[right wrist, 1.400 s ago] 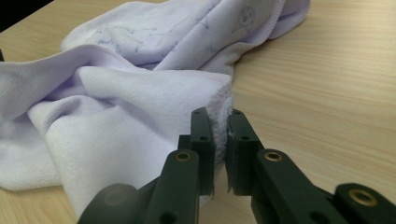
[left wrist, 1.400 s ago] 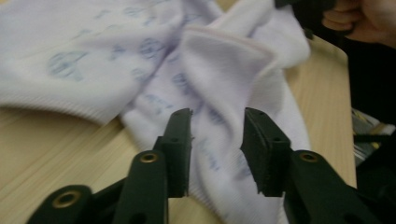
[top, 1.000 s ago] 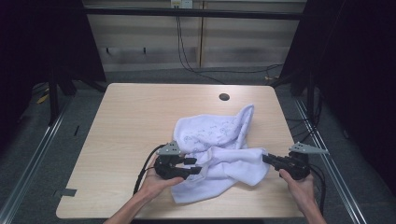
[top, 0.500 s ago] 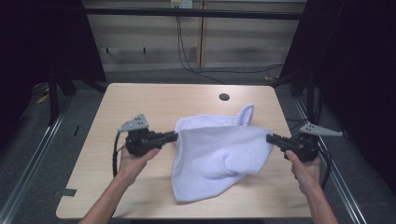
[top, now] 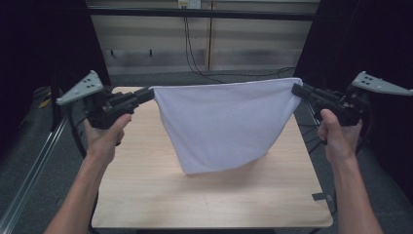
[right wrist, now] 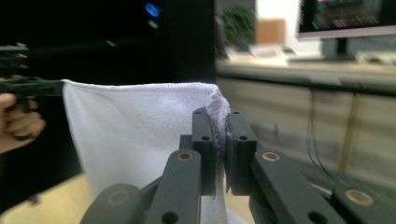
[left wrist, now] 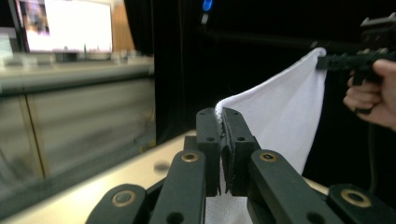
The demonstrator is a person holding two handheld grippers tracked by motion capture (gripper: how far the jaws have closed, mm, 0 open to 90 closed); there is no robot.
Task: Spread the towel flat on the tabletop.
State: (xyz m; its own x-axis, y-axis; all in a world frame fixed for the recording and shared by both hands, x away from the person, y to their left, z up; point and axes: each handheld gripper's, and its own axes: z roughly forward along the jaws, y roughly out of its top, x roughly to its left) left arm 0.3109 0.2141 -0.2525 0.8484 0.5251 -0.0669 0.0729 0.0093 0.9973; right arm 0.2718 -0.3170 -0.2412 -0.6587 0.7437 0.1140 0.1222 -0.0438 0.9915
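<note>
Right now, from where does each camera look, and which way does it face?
High view: above the person's side, facing forward and down on the table; forearms, left gripper and right gripper hold the white towel spread.
Left gripper view: rides the left gripper, facing the towel.
Right gripper view: rides the right gripper, facing back.
Shared: the towel; each gripper view shows the opposite hand.

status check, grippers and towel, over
Left gripper and right gripper each shut on a top corner of the towel. Towel hangs spread between them above the table. Nothing in the way.
</note>
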